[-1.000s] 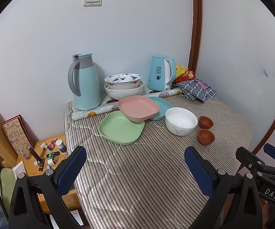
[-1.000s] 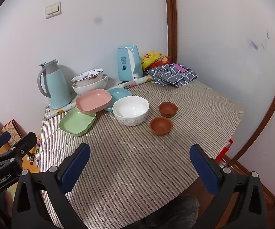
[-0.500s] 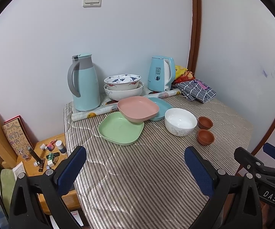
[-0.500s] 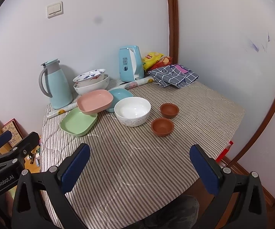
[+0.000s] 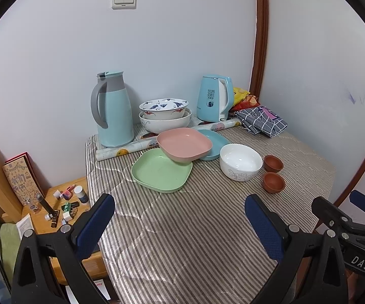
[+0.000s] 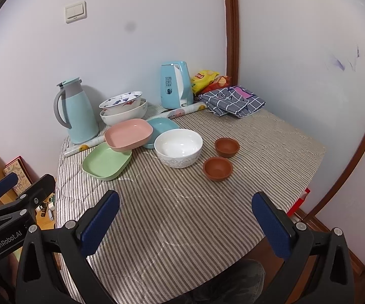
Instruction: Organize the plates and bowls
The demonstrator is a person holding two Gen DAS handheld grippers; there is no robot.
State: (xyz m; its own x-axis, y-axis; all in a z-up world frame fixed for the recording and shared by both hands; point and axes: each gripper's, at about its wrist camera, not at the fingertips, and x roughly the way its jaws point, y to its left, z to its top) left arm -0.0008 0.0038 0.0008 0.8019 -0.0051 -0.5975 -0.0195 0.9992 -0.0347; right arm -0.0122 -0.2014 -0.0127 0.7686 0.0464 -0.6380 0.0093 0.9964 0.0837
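On the striped table a pink square plate leans across a green plate and a blue plate. A white bowl stands right of them, with two small brown bowls beside it. Two patterned bowls are stacked at the back. The same dishes show in the right wrist view: pink plate, green plate, white bowl, brown bowls. My left gripper and right gripper are open and empty, over the table's near edge.
A light-blue thermos jug and a blue kettle stand at the back wall, with a rolled mat, a checked cloth and a snack bag. A low wooden side table with small bottles stands left.
Both grippers have drifted slightly; the dishes sit a touch differently in view. Nothing on the table has moved.
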